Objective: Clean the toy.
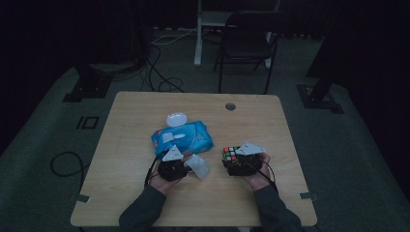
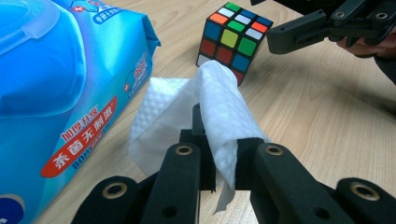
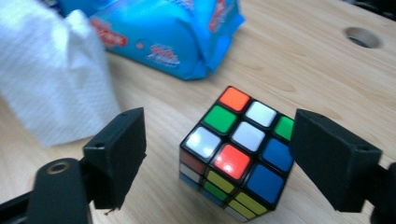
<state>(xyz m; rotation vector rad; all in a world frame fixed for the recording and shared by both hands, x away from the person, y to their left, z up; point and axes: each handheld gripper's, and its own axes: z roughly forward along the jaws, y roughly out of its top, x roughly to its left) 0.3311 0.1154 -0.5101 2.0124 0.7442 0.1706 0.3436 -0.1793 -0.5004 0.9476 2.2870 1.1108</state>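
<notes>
The desk [image 1: 145, 193] carries a blue wipe pack [image 1: 182, 137], whose printed label reads clearly in the left gripper view. Left tongs [image 2: 224, 161] pinch a white wipe [image 2: 187, 112]. Right tongs [image 3: 215, 154] stand open astride the cube [image 3: 236, 154], untouched.

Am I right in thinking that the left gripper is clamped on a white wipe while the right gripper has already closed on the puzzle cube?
Not quite: the left gripper does clamp the white wipe, but the right gripper is open. In the right gripper view its jaws stand apart on either side of the puzzle cube, with gaps visible.
</notes>
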